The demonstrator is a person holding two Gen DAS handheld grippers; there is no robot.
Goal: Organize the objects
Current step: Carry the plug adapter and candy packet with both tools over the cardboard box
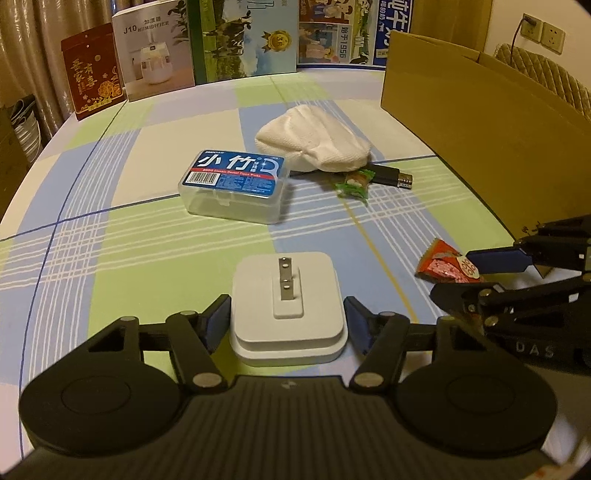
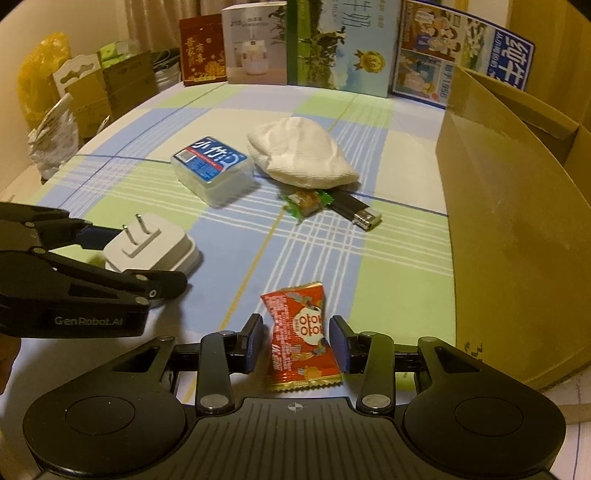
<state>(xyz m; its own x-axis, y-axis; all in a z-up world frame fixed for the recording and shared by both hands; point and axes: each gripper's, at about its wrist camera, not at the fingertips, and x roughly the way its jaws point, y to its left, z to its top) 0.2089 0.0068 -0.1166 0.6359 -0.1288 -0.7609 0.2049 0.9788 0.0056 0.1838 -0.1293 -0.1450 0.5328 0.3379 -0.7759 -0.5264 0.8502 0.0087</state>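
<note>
Slippage worries me: my left gripper (image 1: 288,321) straddles the white charger (image 1: 287,308) on the table (image 1: 147,236), jaws spread; my right gripper (image 2: 295,341) brackets the red candy (image 2: 301,332), unclenched, and crinkly foil may squirt free.

Dim warm indoor light, soft shadows; fisheye-bent, vignetted edges

Lived-in home room, checked cloth over the counter (image 1: 155,236), curtains (image 1: 33,33) behind the upright humidifier box (image 1: 153,51), wall socket (image 1: 552,35) beyond it, stacked cartons (image 2: 110,88) beside the counter
</note>
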